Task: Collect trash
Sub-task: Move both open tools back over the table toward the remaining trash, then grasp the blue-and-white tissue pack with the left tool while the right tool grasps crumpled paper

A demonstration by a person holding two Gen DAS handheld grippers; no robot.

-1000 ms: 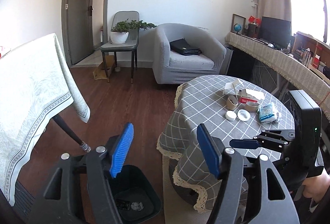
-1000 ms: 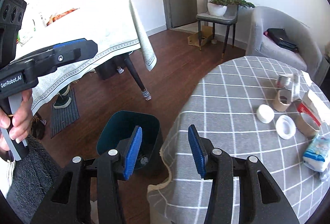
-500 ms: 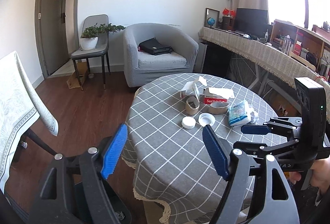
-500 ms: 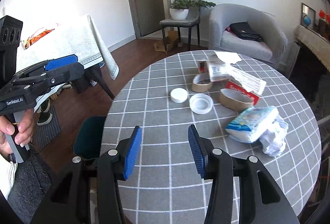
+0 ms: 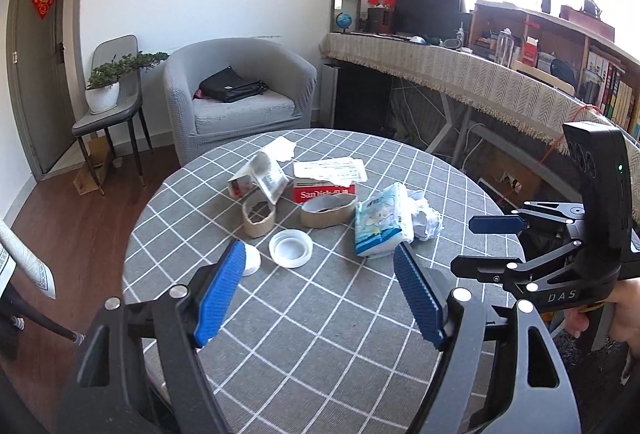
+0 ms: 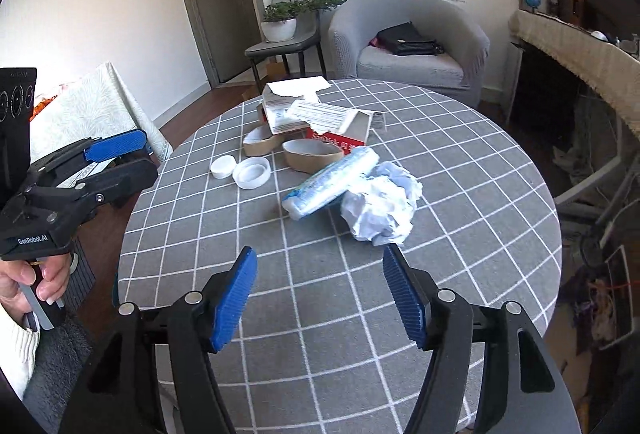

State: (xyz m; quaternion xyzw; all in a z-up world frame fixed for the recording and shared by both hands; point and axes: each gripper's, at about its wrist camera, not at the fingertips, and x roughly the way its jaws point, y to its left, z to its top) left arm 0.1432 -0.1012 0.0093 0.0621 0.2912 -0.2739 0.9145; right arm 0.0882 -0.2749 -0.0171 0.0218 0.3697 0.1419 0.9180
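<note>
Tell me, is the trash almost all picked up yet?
Not yet. Nothing here looks collected. Both the left gripper and right gripper have open jaws holding nothing; the right's have just been opening. Still on the table: crumpled paper, tissue pack, two cardboard rings, two white lids and torn packaging.

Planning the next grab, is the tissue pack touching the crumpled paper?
Touching. The right wrist view shows the tissue pack lying against the crumpled paper, no tablecloth visible between them.
</note>
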